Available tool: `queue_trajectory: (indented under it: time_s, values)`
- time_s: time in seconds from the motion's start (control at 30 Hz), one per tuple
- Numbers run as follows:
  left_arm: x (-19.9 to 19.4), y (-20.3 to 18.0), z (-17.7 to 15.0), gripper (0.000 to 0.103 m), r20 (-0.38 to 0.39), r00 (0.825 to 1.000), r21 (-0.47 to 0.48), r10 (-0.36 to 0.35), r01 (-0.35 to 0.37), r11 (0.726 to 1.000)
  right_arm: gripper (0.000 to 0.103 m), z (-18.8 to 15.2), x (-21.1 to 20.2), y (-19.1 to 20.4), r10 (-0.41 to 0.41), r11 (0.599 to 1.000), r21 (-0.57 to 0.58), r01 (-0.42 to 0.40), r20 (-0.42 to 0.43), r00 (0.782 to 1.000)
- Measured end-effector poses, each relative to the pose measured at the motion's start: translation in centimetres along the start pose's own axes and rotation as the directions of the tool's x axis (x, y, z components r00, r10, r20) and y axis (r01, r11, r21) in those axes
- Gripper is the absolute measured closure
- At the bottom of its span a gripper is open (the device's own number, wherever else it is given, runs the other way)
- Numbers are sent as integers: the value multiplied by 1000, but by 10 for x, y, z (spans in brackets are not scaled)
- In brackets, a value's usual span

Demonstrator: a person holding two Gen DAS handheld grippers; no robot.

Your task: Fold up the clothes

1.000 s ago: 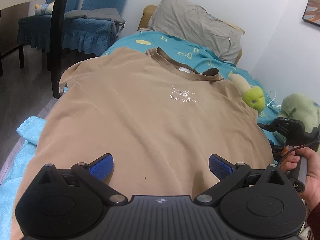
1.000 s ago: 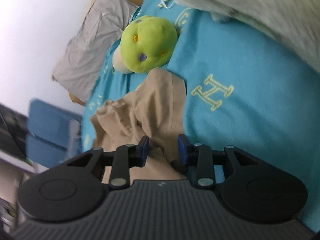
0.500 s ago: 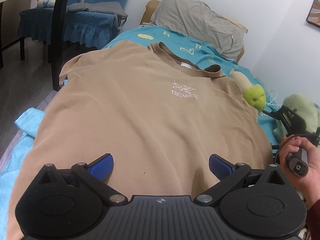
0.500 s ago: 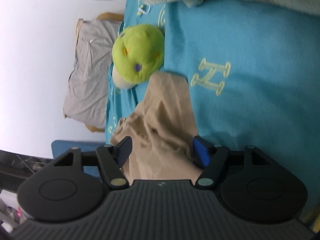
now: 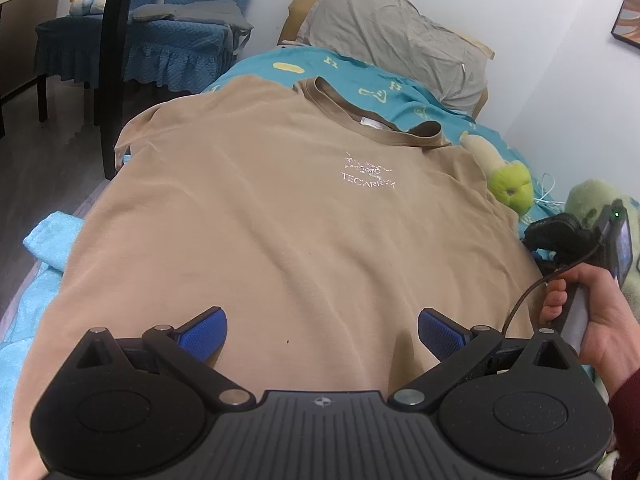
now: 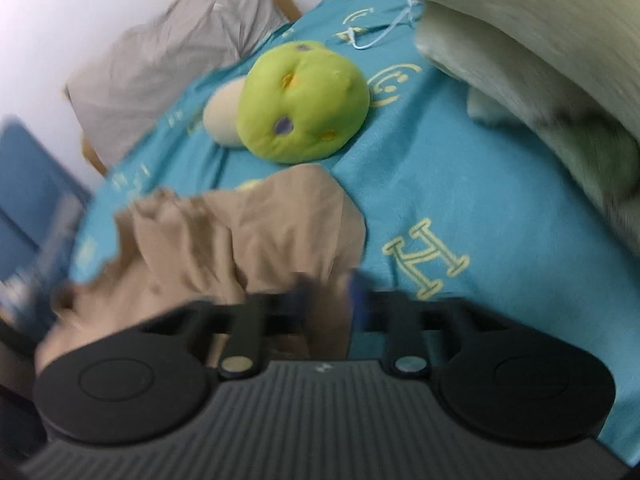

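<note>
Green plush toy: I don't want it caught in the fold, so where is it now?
The green plush toy lies on the teal bedsheet at the tan T-shirt's right shoulder, below the grey pillow.

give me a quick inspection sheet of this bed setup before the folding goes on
surface: bed with a teal blanket printed with yellow letters
job's things: tan t-shirt spread flat, front up, collar toward the pillow; its sleeve is bunched
clutter: green plush toy beside the sleeve; pale green plush near the wall; grey pillow
grippers: left hand-held gripper open above the hem; right hand-held gripper closed on the sleeve, view blurred
cables: black cable at the right hand; thin white cord on the blanket
surroundings: blue-covered chair, white wall, dark floor
</note>
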State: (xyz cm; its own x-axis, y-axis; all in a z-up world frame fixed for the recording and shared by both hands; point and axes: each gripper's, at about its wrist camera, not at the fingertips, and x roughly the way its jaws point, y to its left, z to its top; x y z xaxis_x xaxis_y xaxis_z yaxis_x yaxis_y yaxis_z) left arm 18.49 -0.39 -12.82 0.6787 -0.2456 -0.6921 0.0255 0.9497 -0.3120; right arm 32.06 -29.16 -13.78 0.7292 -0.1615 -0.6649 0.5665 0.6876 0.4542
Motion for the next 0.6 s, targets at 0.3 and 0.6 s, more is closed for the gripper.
queue_trajectory:
  time_s: [0.3, 0.6]
  values:
    - [-2, 0, 0, 0, 4, 1000, 5, -7, 7, 1000, 96, 29, -46, 14, -152, 975, -121, 188, 261, 953]
    - [-6, -3, 4, 0, 21, 1000, 21, -20, 19, 1000, 74, 41, -74, -6, -67, 994, -68, 84, 225, 972]
